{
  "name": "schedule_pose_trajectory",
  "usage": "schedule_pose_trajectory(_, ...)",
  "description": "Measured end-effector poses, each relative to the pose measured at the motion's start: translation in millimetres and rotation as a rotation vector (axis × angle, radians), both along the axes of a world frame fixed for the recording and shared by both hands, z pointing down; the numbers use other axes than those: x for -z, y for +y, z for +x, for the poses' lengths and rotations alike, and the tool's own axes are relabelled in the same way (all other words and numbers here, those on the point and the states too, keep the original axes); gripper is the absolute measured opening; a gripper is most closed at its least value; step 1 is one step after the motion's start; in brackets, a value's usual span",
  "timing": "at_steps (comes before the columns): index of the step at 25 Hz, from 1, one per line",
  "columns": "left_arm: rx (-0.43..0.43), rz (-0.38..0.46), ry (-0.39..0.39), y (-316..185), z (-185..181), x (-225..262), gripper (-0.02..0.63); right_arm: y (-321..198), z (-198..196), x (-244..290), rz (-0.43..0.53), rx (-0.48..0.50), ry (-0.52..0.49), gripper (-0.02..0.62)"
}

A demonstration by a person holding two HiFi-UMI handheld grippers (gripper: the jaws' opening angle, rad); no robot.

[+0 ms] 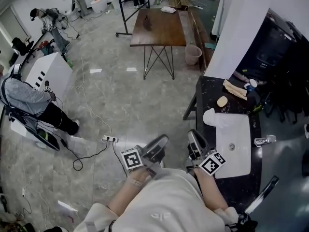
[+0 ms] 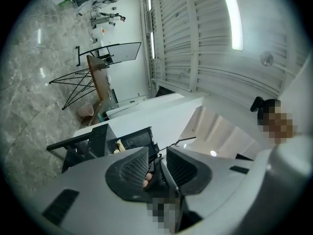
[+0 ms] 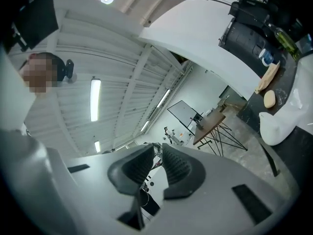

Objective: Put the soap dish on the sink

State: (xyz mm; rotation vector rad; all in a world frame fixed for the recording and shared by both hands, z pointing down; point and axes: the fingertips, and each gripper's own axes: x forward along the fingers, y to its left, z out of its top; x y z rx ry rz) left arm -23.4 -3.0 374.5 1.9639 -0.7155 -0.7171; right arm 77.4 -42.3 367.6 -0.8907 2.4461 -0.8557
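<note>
The white soap dish [image 1: 211,116] sits at the far left corner of the white sink [image 1: 240,151], overlapping the dark countertop [image 1: 205,93]. A yellowish soap bar [image 1: 222,101] lies on the counter just beyond it. The right gripper view shows the dish [image 3: 275,126] and the soap [image 3: 269,100] far off at the right. Both grippers are held over the floor, short of the counter and pointing slightly upward. My right gripper [image 1: 193,135] is shut, its pads [image 3: 178,165] nearly meeting and nothing between them. My left gripper [image 1: 161,140] holds nothing, with a narrow gap between its pads [image 2: 133,168].
A chrome faucet [image 1: 264,140] stands at the sink's right side. A tan wrapped item [image 1: 235,89] and bottles [image 1: 255,109] crowd the counter's far end. A wooden table [image 1: 158,27] and a bucket [image 1: 193,54] stand farther off. A person [image 1: 29,98] sits at left; a power strip [image 1: 110,139] lies on the floor.
</note>
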Motion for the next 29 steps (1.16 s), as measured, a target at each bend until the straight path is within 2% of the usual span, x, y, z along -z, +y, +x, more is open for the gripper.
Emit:
schedule_pose_trajectory(4, 0.0, -0.027, 0.033, -0.1, 0.0, -5.7, 0.104, -0.2, 1.6, -4.1, -0.011, -0.015, 0.009, 0.056)
schedule_pose_trajectory(9, -0.007, -0.039, 0.033, -1.3, 0.9, -8.8, 0.104, -1.1, -0.7, -7.3, -0.023, -0.017, 0.002, 0.044)
schedule_pose_trajectory(13, -0.003, -0.02, 0.008, -3.8, -1.1, -6.5, 0.104, -2.3, -0.6, -12.3, -0.047, -0.017, -0.022, 0.044)
schedule_pose_trajectory(18, 0.002, -0.054, 0.021, -4.5, -3.3, -14.6, 0.104, -5.7, -0.8, -14.1, -0.061, -0.016, -0.055, 0.044)
schedule_pose_trajectory(21, 0.004, -0.048, -0.005, -6.3, -4.8, -16.1, 0.104, -7.7, -0.7, -15.4, -0.066, -0.015, -0.055, 0.044)
schedule_pose_trajectory(24, 0.004, -0.071, 0.028, -6.2, -3.6, -18.0, 0.104, -9.1, -1.5, -16.2, -0.066, -0.013, -0.052, 0.044)
schedule_pose_trajectory(29, 0.006, -0.031, -0.039, -11.3, -3.5, -12.3, 0.104, -10.0, -2.4, -14.3, -0.048, -0.005, -0.03, 0.044)
